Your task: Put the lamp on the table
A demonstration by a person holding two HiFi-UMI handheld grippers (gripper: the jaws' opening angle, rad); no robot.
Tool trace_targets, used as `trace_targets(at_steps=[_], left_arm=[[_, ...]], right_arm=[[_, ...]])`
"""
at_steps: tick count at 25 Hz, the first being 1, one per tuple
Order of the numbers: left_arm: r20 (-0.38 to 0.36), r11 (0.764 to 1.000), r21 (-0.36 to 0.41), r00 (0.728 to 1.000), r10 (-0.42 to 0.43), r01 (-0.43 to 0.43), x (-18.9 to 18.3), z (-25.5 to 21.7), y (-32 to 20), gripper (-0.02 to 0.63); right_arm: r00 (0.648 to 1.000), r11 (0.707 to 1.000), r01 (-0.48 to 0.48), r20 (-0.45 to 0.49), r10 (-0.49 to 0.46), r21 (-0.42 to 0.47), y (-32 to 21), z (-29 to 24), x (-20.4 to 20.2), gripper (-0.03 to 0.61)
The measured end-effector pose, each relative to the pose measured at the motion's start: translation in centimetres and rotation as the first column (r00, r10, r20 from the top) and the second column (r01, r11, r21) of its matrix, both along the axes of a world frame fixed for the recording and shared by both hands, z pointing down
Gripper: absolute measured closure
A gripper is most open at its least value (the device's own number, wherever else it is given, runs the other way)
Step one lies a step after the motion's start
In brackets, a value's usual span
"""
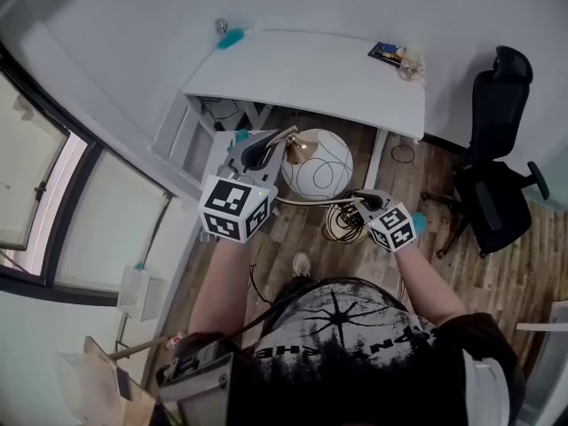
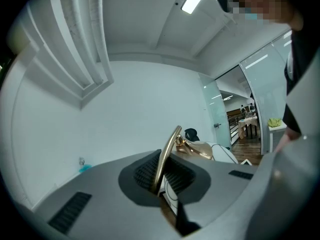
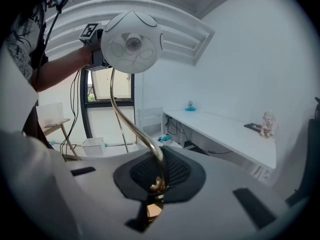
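Note:
The lamp has a white globe shade (image 1: 317, 164) and a curved gold stem (image 3: 131, 126), and it is held in the air in front of the white table (image 1: 311, 69). My left gripper (image 1: 266, 153) is shut on the stem right beside the shade; in the left gripper view the gold rod (image 2: 166, 156) stands pinched between the jaws. My right gripper (image 1: 366, 204) is shut on the stem's lower end (image 3: 158, 180). In the right gripper view the globe shade (image 3: 132, 41) hangs high with the left gripper behind it. The lamp's cable (image 1: 340, 224) hangs coiled below.
A black office chair (image 1: 493, 176) stands at the right on the wooden floor. The table carries small items at its right end (image 1: 398, 56) and a teal object (image 1: 231, 38) at its left corner. A white rack (image 1: 191, 140) stands beside the table, windows at the left.

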State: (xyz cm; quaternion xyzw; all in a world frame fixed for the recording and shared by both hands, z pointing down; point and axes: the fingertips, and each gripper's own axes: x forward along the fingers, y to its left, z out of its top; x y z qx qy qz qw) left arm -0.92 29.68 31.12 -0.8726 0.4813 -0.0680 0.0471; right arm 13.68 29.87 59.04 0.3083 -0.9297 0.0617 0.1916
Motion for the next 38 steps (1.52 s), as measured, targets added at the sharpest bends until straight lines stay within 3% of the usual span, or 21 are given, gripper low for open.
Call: trace_targets(at_steps=[22,31,38], left_arm=[[-0.004,0.99,0.01,0.99,0.14,-0.14,-10.9,-0.3,-20.9,0.594],[-0.03,0.986,-0.013,0.986,0.164,-0.164,-13.1,1.1,-25.7,0.594],[-0.041,0.986,-0.026,0.985,0.165,-0.166,-12.8,1.7,-29.4,0.594]], right_arm=[[0.985,0.986,-0.169,-0.019,0.169,0.008,-19.2,-0.3,-10.8,0.56],[0.98,0.98,-0.197,-0.042,0.197,-0.012,-22.9,0.7,-12.5,0.56],[0.979,0.98,-0.198,-0.048,0.197,-0.021,-26.1,1.1,-12.0,0.56]])
